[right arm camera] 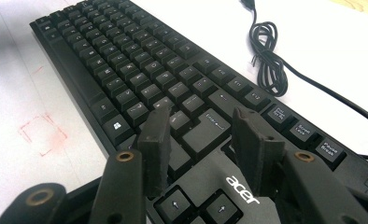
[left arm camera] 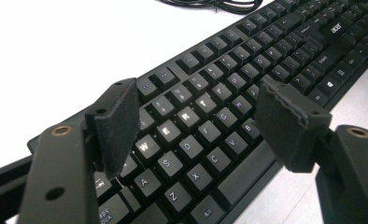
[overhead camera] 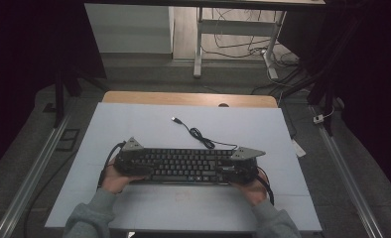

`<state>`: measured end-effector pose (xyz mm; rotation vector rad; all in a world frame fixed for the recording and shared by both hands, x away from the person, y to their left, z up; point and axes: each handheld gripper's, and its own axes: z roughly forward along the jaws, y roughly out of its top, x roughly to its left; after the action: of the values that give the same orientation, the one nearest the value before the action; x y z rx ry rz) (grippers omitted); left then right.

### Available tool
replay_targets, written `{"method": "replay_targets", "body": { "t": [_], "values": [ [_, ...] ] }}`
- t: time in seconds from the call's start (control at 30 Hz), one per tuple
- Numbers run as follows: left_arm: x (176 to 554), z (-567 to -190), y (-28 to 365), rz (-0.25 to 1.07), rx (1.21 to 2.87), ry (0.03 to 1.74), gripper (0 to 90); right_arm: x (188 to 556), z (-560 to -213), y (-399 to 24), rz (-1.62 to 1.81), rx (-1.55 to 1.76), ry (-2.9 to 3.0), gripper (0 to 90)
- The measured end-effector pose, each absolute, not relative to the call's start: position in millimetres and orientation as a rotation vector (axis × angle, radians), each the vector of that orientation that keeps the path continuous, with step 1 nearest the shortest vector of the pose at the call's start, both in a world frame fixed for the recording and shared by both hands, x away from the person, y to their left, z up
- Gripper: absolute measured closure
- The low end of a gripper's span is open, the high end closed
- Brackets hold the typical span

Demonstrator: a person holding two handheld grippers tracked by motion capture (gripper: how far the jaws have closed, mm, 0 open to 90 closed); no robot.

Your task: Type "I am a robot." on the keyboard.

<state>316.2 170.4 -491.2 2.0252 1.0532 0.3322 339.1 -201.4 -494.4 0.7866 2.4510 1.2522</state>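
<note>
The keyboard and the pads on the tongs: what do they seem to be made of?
The keyboard looks like matte black plastic: moulded keycaps with printed legends and a faint sheen. The pads look like black foam or soft rubber, since their surface is dull and their edges are rough and frayed.

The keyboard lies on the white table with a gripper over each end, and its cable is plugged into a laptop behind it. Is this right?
Not quite. The cable is plugged into nothing: the high view shows its USB plug lying loose on the table. The keyboard does have the left gripper and right gripper over its ends.
</note>
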Motion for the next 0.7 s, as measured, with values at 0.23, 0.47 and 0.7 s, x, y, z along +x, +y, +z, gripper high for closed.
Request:
{"method": "replay_targets", "body": {
  "t": [0.23,0.47,0.7],
  "values": [
    [316.2,-490.7,172.7,0.339,2.015,1.059,31.4,338.3,-494.3,-201.0,1.259,0.786,2.449,56.9],
    [319.6,-491.8,171.3,0.354,2.005,1.06,33.8,338.9,-494.6,-200.4,1.254,0.779,2.451,56.8],
    [325.6,-497.5,164.8,0.357,2.036,1.053,42.5,339.4,-495.0,-200.3,1.245,0.781,2.456,56.7]
  ]
}}
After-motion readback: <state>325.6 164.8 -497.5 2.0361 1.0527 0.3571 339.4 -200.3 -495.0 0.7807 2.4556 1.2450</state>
